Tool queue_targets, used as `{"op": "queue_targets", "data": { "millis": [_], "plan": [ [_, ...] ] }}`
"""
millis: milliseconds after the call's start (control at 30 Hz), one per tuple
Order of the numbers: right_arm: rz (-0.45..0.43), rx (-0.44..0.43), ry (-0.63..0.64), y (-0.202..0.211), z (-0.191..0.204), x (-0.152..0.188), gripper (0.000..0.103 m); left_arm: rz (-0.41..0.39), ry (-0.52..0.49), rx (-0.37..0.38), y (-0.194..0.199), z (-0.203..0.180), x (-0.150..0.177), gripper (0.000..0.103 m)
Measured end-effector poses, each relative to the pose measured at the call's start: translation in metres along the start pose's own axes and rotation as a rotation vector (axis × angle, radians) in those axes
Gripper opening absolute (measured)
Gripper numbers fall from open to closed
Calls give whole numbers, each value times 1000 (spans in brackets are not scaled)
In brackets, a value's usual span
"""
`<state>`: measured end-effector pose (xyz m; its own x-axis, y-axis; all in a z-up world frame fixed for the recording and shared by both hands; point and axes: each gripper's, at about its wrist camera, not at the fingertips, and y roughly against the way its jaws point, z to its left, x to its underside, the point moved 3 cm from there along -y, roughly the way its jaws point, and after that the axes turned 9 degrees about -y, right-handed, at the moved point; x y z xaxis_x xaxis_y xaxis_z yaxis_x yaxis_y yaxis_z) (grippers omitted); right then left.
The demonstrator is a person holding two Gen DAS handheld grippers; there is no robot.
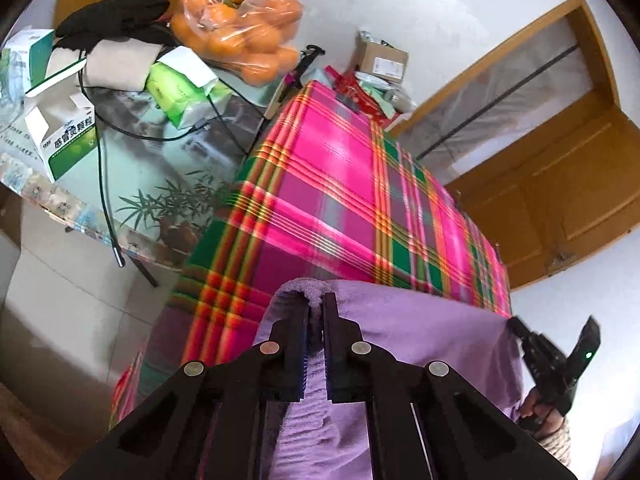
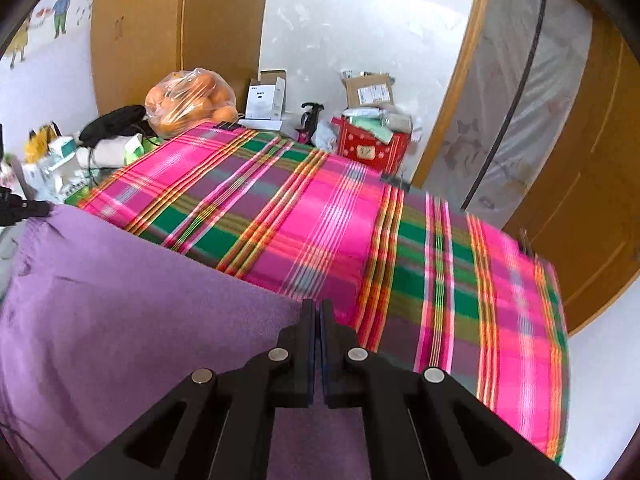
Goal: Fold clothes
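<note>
Left wrist view: soft, limp purple fleece garment point(image 1: 420, 320) is pinched at top corners by left tool point(image 1: 318, 298) and right tool point(image 2: 317, 306), sag expected between them.

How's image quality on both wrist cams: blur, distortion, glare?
Left wrist view: heavy fisheye bending, dark vignette in the corners, plaid cloth smeared by motion blur, left gripper sharp on the purple garment. Right wrist view: same bending, blur worst at the cloth's right edge, glare on its pink bands; right gripper crisp. Lighting soft and even, no hard shadows.
</note>
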<state>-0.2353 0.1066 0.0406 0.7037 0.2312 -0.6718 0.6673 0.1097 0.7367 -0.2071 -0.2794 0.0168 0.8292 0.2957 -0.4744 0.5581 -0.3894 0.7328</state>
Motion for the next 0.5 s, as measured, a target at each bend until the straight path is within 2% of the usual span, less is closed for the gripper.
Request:
{"op": "queue_targets", "data": {
  "millis": [200, 500],
  "plan": [
    [-25, 53, 22, -23, 10, -23, 2, -17, 13, -12, -7, 9, -9, 6],
    [17, 118, 43, -70, 19, -37, 2, -5, 28, -60, -27, 19, -19, 6]
  ]
}}
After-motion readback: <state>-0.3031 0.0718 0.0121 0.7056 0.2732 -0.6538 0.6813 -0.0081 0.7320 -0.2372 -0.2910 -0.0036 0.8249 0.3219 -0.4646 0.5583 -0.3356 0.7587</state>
